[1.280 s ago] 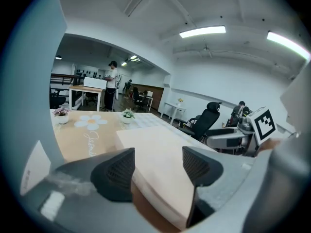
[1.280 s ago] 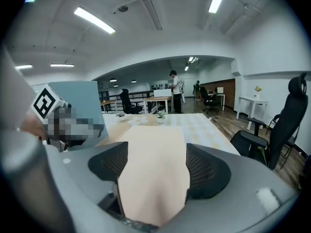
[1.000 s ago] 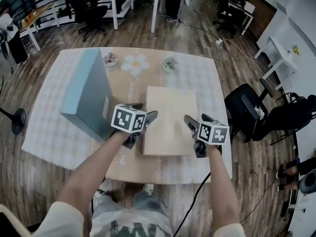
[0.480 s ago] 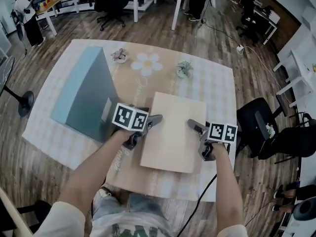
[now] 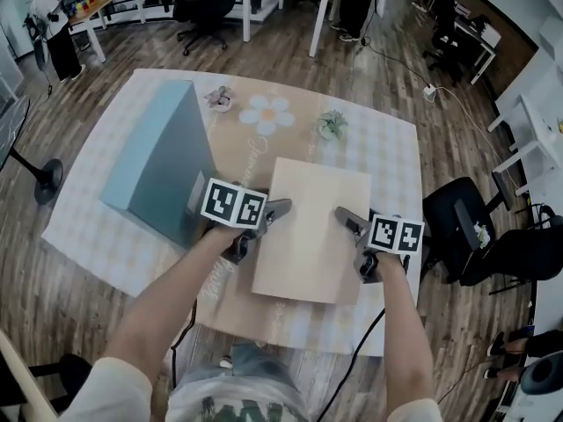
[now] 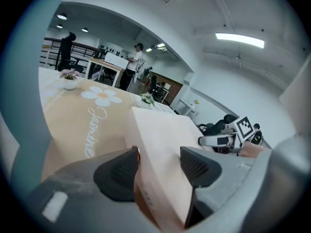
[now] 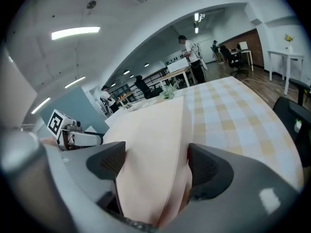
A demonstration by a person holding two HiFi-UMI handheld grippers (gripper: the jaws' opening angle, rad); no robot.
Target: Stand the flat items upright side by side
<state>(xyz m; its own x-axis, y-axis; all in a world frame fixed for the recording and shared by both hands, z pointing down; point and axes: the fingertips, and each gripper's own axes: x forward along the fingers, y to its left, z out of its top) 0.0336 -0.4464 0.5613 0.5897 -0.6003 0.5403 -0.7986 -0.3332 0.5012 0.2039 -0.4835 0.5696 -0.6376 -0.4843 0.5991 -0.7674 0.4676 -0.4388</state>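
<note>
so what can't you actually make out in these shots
- Print on the side of the beige box: left gripper view, too small and blurred.
- Far side of the blue box: head view, the box itself hides it.
- Near edge of the table: head view, partly covered by the arms.

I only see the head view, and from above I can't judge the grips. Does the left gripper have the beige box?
Observer: Yes. In its own view the jaws of the left gripper have just been closing, and its pads sit against opposite faces of the beige box at its edge.
Operator: And the right?
Observer: Same there. The jaws of the right gripper have just been closing, and the box fills the gap between its pads.
</note>
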